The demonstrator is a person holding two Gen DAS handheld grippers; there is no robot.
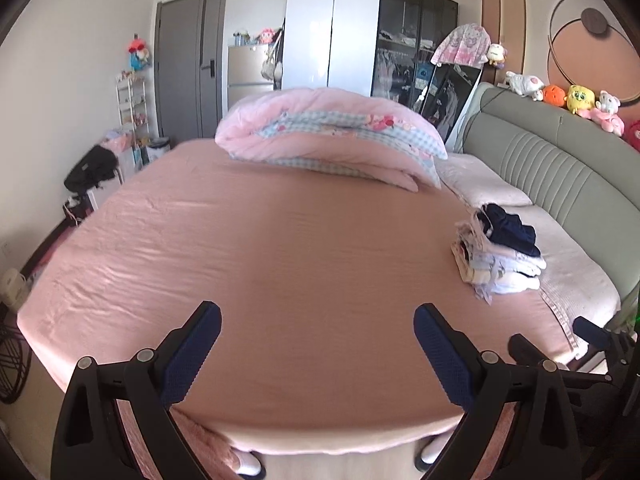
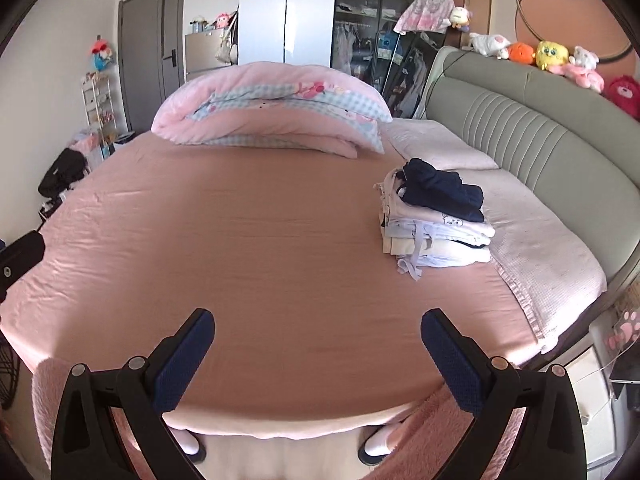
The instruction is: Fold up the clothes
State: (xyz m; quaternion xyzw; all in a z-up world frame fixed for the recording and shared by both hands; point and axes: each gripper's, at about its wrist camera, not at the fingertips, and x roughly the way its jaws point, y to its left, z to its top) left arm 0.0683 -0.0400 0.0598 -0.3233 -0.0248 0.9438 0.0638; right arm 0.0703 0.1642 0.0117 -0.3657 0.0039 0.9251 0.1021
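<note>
A stack of folded clothes (image 2: 434, 220) with a dark navy garment (image 2: 440, 192) on top lies on the right side of the pink bed sheet (image 2: 260, 240), near the headboard. It also shows in the left wrist view (image 1: 498, 256). My left gripper (image 1: 318, 316) is open and empty above the bed's near edge. My right gripper (image 2: 318, 320) is open and empty, also over the near edge, well short of the stack. The right gripper also shows at the right edge of the left wrist view (image 1: 560, 340).
A folded pink quilt (image 2: 272, 108) lies at the far side of the bed. A grey-green headboard (image 2: 520, 128) with plush toys (image 2: 552, 54) runs along the right. Wardrobes (image 2: 320, 12) and a door (image 2: 148, 56) stand behind. A white nightstand (image 2: 588, 400) is at right.
</note>
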